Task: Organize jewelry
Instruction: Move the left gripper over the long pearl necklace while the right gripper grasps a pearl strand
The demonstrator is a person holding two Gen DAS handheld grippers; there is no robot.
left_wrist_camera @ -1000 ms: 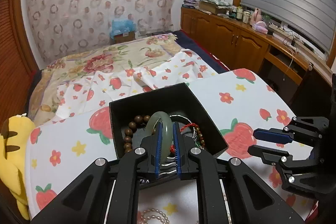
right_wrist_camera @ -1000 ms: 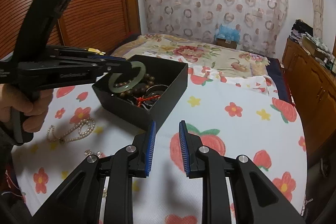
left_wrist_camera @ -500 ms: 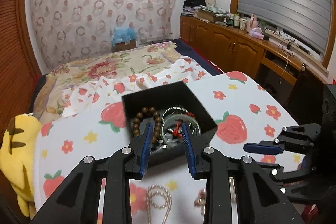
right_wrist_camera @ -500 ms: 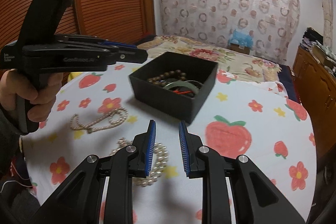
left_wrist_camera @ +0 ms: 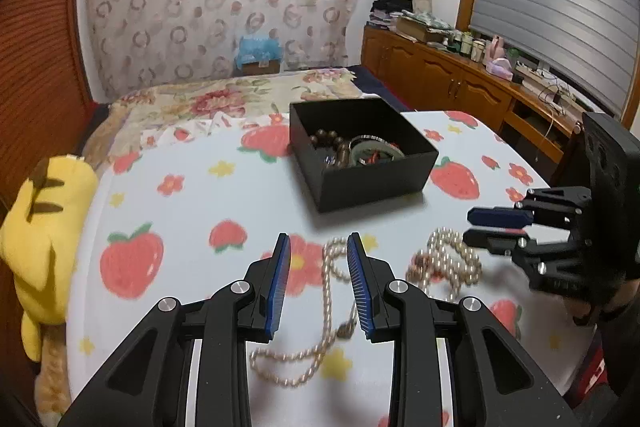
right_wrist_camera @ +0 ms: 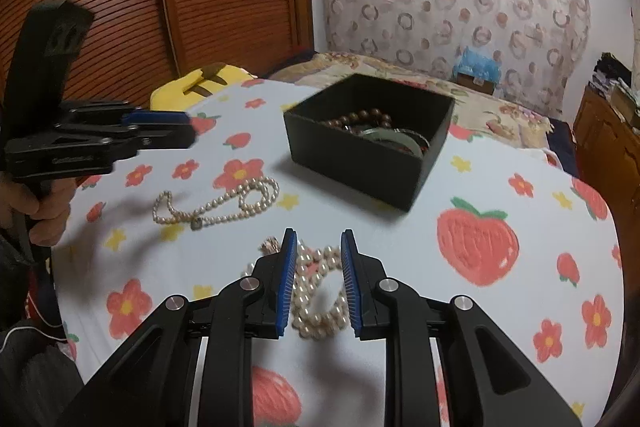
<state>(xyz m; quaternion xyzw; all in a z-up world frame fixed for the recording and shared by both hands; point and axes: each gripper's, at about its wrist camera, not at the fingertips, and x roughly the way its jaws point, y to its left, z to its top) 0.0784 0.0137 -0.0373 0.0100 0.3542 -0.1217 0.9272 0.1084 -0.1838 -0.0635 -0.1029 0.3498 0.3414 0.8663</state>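
Observation:
A black box [left_wrist_camera: 372, 183] stands on the strawberry-print tablecloth [left_wrist_camera: 192, 195] and holds a green jade bangle [left_wrist_camera: 376, 149], brown beads and a red cord. My left gripper [left_wrist_camera: 318, 247] is open and hovers above a thin pearl necklace [left_wrist_camera: 328, 283] lying on the cloth. To its right, my right gripper [left_wrist_camera: 470, 226] hangs over a chunkier pearl strand [left_wrist_camera: 448, 261]. In the right wrist view that gripper [right_wrist_camera: 318, 243] is open, with the chunky pearls [right_wrist_camera: 316, 295] on the cloth below its jaws. There the box [right_wrist_camera: 360, 159] sits farther back, and the left gripper [right_wrist_camera: 176, 129] is above the thin necklace [right_wrist_camera: 224, 203].
A yellow plush toy [left_wrist_camera: 40, 227] leans at the table's left edge. A bed with a floral cover [left_wrist_camera: 208, 103] lies behind the table, and wooden cabinets [left_wrist_camera: 460, 87] run along the right wall. A hand [right_wrist_camera: 44, 211] holds the left gripper's handle.
My left gripper let the jade bangle go into the box, opened, and drew back over the thin pearl necklace. The right gripper pulled back over the chunky pearls.

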